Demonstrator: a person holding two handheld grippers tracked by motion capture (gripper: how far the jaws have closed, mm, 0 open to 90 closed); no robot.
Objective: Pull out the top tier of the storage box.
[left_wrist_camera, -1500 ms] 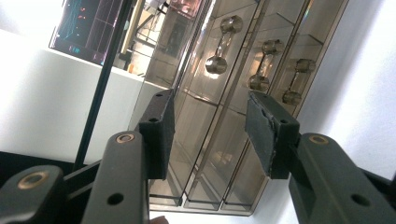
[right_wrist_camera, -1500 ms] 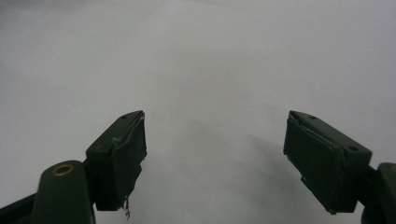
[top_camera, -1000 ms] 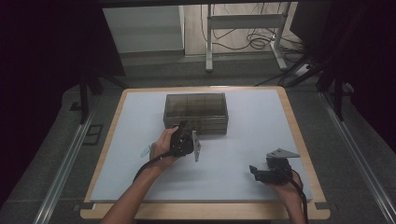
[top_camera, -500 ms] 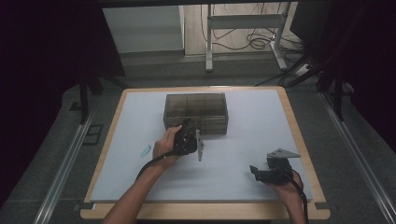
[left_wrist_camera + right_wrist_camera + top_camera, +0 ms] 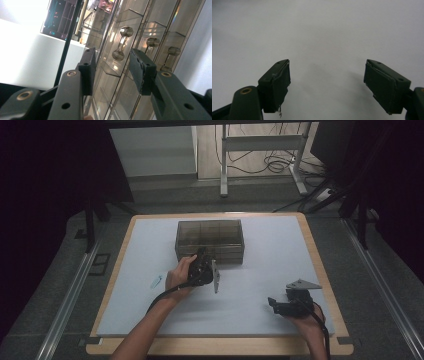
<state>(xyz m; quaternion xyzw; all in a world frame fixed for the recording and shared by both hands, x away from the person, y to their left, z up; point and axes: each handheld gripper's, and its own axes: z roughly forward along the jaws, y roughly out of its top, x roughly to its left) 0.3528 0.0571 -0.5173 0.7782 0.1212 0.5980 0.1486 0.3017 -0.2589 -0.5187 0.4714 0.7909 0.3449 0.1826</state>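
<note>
A smoky see-through drawer box (image 5: 210, 239) stands at the middle of the white mat (image 5: 270, 255). My left gripper (image 5: 202, 253), rolled onto its side, is at the box's front face. In the left gripper view its jaws (image 5: 112, 62) flank a dumbbell-shaped drawer handle (image 5: 122, 43). They have just been closing, and the handle lies in the gap just past the pads, which do not press on it. More handles (image 5: 152, 42) sit alongside on the same face. My right gripper (image 5: 274, 303) rests low on the mat at the front right, open (image 5: 327, 75), with nothing between its jaws.
A small pale-blue tube (image 5: 156, 281) lies on the mat left of my left hand. The mat covers a wooden tabletop (image 5: 325, 285). A table frame and loose cables (image 5: 270, 165) stand on the floor beyond the far edge.
My left gripper has edged slightly to the right along the box's front. The right gripper has not moved.
</note>
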